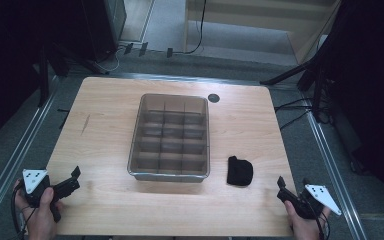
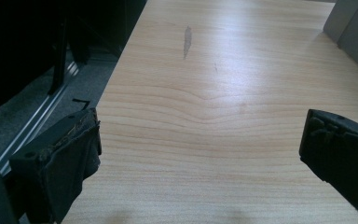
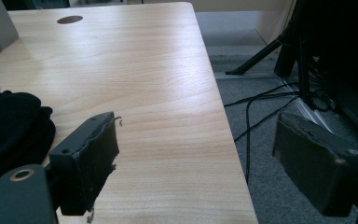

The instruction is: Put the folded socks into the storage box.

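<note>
Grippers are resting at the table's (image 1: 105,100) near corners in the high view: you are holding the left gripper (image 1: 75,178) and right gripper (image 1: 281,187) wide apart and empty. Between them the divided bin (image 1: 170,175) is sitting empty, the black folded cloth (image 1: 240,171) just right of it. Left gripper view: jaws are spread over bare wood. Right gripper view: jaws are gaping, the cloth lying left; I judge you are about to reach for it.

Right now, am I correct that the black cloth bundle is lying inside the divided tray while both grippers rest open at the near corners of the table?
Not quite: the black cloth bundle lies on the table, to the right of the divided tray, as the high view shows. The rest stands: the left gripper and the right gripper are open at the near corners.
</note>
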`<state>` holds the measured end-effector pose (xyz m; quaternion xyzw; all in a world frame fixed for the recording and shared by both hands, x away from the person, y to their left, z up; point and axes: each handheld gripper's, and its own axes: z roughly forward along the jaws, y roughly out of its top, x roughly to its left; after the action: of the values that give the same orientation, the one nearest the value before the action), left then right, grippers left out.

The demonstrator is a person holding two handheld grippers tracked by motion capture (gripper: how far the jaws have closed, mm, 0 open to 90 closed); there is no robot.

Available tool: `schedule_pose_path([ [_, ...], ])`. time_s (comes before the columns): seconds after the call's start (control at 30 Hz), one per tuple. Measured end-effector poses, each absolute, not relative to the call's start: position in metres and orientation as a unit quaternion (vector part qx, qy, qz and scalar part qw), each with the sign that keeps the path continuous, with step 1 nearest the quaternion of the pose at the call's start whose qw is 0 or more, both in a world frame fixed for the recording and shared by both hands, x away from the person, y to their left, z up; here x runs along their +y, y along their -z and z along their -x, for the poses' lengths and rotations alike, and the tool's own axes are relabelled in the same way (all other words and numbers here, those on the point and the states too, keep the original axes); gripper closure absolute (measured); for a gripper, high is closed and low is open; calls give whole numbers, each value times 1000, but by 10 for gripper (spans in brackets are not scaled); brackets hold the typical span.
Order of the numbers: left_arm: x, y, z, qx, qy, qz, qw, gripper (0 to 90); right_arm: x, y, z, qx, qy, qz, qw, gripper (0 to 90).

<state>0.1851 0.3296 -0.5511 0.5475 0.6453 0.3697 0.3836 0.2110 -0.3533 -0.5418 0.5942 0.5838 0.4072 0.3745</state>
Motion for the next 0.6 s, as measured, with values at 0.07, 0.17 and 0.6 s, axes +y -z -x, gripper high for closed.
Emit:
schedule_pose_path([
  [0.07, 330, 551, -185, 646, -369, -547, 383, 0, -353, 541, -211, 583, -409, -595, 372, 142],
  [0.17, 330, 551, -186, 645, -369, -549, 383, 0, -351, 536, -210, 579, -411, -598, 372, 143],
  [0.6, 329, 551, -188, 645, -372, -549, 380, 0, -330, 511, -217, 589, -405, -592, 372, 149],
])
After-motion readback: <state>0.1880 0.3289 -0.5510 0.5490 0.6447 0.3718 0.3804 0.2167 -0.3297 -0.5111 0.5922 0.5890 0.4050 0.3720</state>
